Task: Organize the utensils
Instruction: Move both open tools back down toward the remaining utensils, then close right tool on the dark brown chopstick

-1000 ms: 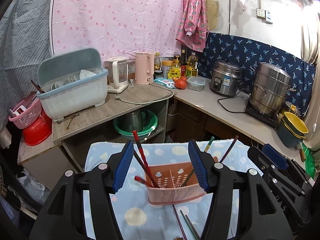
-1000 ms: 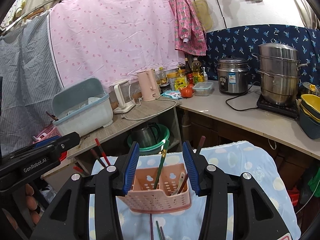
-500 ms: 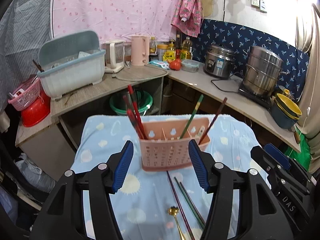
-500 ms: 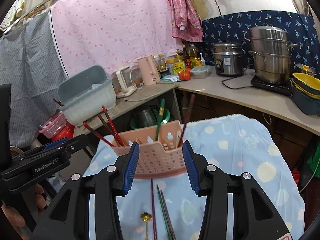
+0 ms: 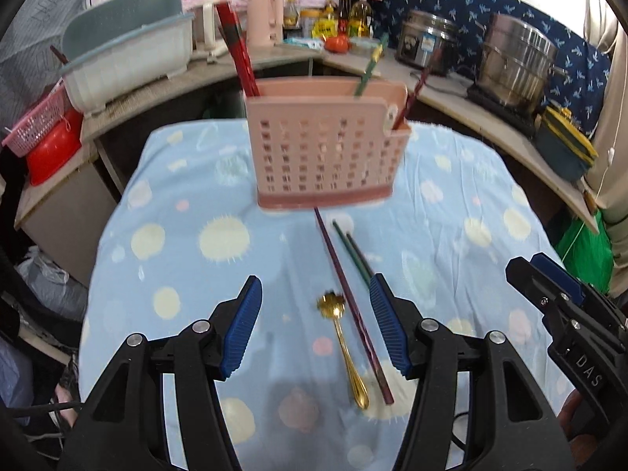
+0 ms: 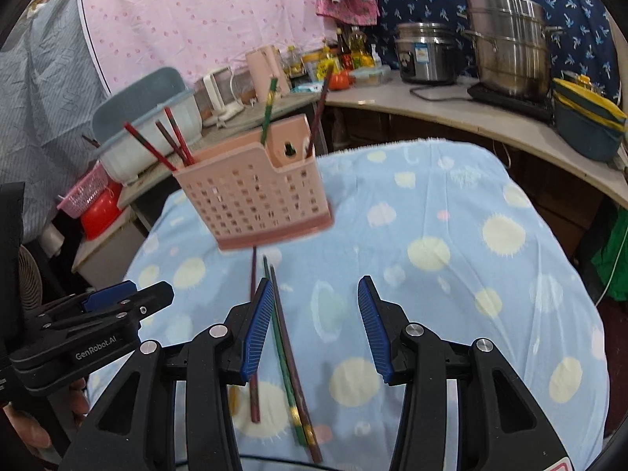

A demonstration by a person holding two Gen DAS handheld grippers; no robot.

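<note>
Both sets of jaws are standing spread with nothing between their blue pads: the left gripper [image 5: 314, 325] is hovering over the gold spoon [image 5: 345, 347] and the dark red chopstick [image 5: 353, 306], while the right gripper [image 6: 316, 329] is hanging beside the green chopsticks [image 6: 284, 357], its left pad overlapping them in the picture. These loose utensils are lying flat on the blue spotted cloth [image 5: 451, 212] covering the desk, just in front of the pink slotted holder [image 5: 325, 145]. By the look of them the chopsticks are light, stiff and thin, likely to roll or skid under a pad, so pinching across the shaft near the middle seems wisest; the spoon looks like smooth metal, slippery, and is probably best taken at the slim handle rather than the flower-shaped bowl. Lying so close together, the sticks are crowding one another, and a grab could catch two at once. Further out, the holder is already carrying red chopsticks [image 5: 237, 51] on one side and a green stick [image 5: 369, 66] on the other, which are leaning and narrowing the openings. Beyond the desk, a grey-blue dish box [image 5: 125, 59], a rice cooker [image 5: 426, 41] and a steel steamer pot [image 5: 516, 64] are sitting on the kitchen counter, well clear of the work.
</note>
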